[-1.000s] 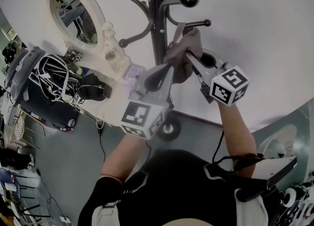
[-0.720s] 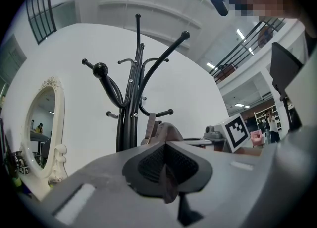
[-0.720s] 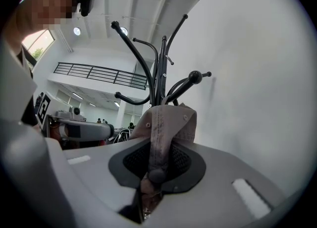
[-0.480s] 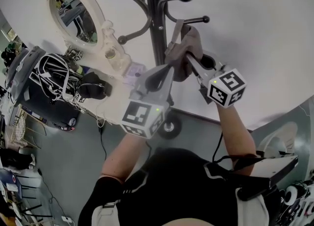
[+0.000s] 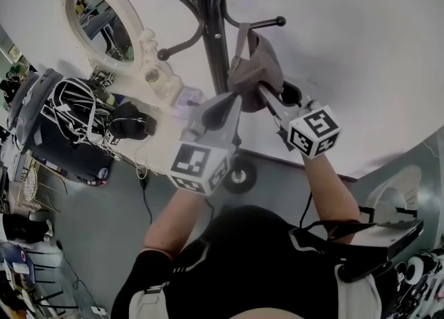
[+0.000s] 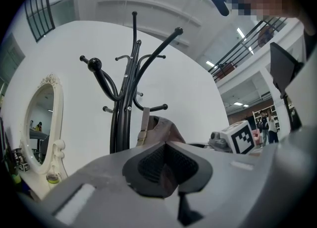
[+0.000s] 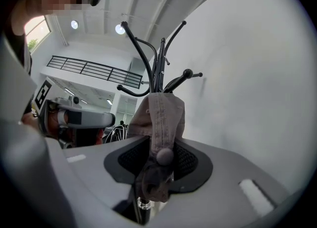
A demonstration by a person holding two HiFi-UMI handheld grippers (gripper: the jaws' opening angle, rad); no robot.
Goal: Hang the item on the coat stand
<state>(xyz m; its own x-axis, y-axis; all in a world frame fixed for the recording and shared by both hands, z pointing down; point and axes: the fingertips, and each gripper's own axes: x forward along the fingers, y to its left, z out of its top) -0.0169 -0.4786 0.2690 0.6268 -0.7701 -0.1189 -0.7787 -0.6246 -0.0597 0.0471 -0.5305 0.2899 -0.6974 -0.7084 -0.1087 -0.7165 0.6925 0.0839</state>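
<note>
The taupe cap [image 5: 258, 68] hangs beside the black coat stand [image 5: 210, 12], its strap apparently looped over a short hook [image 5: 267, 22]. The left hand-held gripper [image 6: 167, 172] pinches its fabric tight. The right hand-held gripper [image 7: 158, 162] has just been opening its jaws, with the cap's crown lying loose between them.

The grey floor [image 5: 83, 234] bears the round black base [image 5: 239, 175] of the coat stand [image 5: 211, 40], a thin black cable [image 5: 143, 200] trailing just left of it, and cluttered furniture along the wall beneath an oval white-framed mirror [image 5: 104, 26].
</note>
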